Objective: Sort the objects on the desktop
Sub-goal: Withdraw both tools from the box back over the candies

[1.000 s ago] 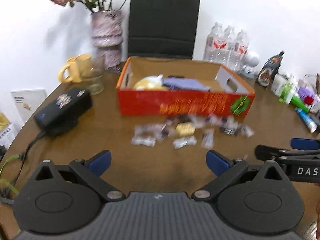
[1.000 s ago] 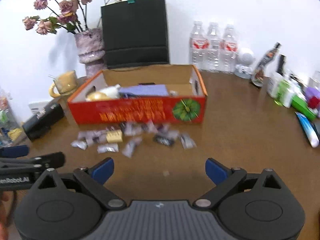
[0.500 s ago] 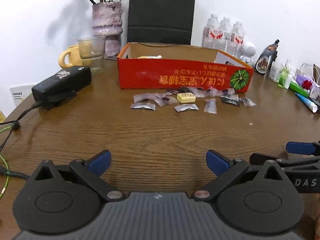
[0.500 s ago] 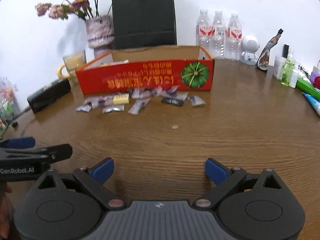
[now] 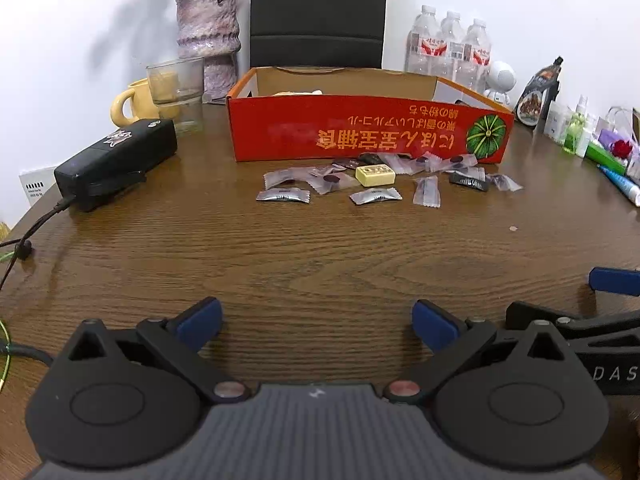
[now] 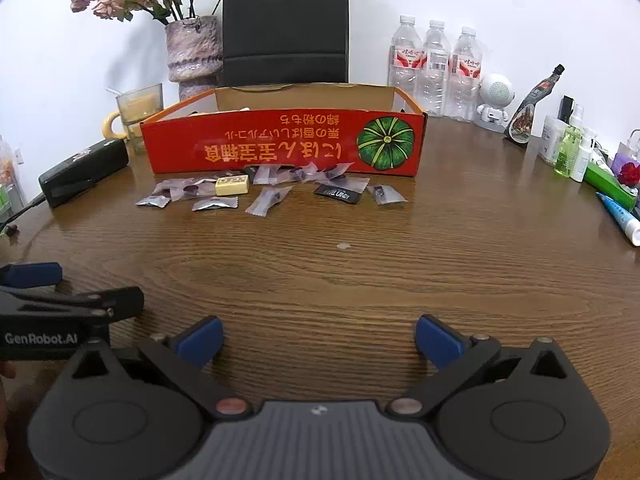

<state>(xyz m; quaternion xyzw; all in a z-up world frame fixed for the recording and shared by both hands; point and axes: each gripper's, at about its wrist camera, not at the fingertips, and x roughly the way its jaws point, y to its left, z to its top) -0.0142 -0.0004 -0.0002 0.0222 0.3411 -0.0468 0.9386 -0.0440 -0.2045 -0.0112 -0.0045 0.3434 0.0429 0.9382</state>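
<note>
In the left wrist view, the left gripper (image 5: 316,325) is seen spread wide above the brown wooden table (image 5: 320,252), with nothing held between its blue-padded fingers (image 5: 200,322) and nothing touched. Part of the right gripper (image 5: 600,304) is visible at the right edge, low over the table. Well ahead, a scatter of wrapped candies (image 5: 376,196) is laid just in front of the red cardboard box (image 5: 368,132), with a yellow block-shaped piece (image 5: 375,174) among them. A black device (image 5: 116,162) with a cable is placed to the left, a yellow mug (image 5: 134,102) and a glass (image 5: 176,86) behind it, and a vase (image 5: 208,36) and a black bag (image 5: 318,14) are set against the white wall; water bottles (image 5: 450,50) are stood at the right rear. In the right wrist view, the right gripper (image 6: 318,334) is likewise seen spread wide and empty over bare wood, with the left gripper (image 6: 68,294) beside it at the left edge. The candies (image 6: 268,196) are lined along the front wall of the box (image 6: 280,144), well apart from both grippers. Bottles and tubes (image 6: 572,152) are crowded at the right side of the table.
</note>
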